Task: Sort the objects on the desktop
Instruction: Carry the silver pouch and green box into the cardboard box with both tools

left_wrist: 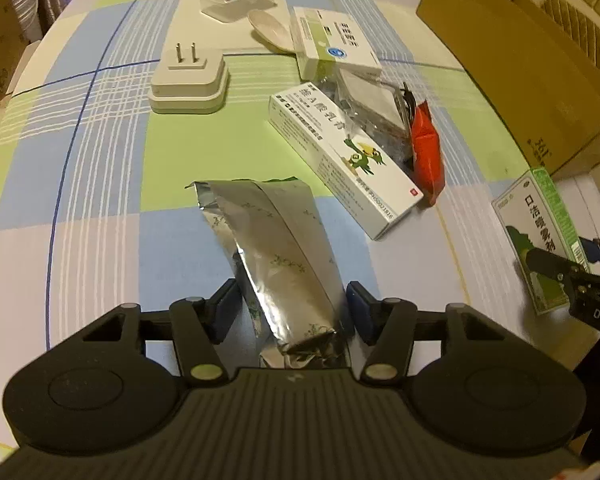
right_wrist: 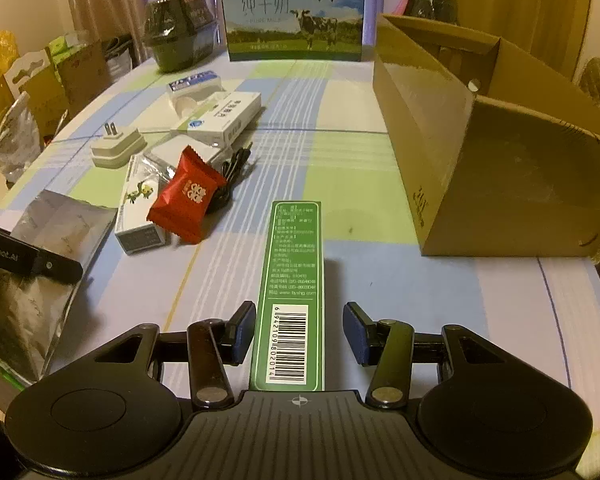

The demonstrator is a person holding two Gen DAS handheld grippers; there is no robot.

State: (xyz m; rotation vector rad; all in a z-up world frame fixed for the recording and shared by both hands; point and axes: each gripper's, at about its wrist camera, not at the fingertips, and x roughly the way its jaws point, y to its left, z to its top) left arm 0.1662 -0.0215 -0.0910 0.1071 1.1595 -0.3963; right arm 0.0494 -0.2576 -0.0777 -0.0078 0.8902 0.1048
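A silver foil pouch (left_wrist: pixel 276 240) lies on the checked tablecloth (left_wrist: pixel 100 200) with its near end between the pads of my left gripper (left_wrist: pixel 293 310). The jaws stand wide, one pad at each edge of the pouch. A long green box (right_wrist: pixel 290 280) lies lengthwise between the fingers of my right gripper (right_wrist: pixel 300 332). Its left pad is at the box and a gap shows on the right. In the left wrist view the green box (left_wrist: pixel 540 224) sits at the far right. The right wrist view has the pouch (right_wrist: pixel 60 232) at the left.
An open cardboard box (right_wrist: pixel 480 152) stands at the right. Mid-table lie a white plug (right_wrist: pixel 116 146), a frog-printed carton (right_wrist: pixel 136 216), a red candy packet (right_wrist: pixel 186 200), a black cable (right_wrist: pixel 232 176) and a white medicine box (right_wrist: pixel 220 116). A milk carton (right_wrist: pixel 296 16) stands at the back.
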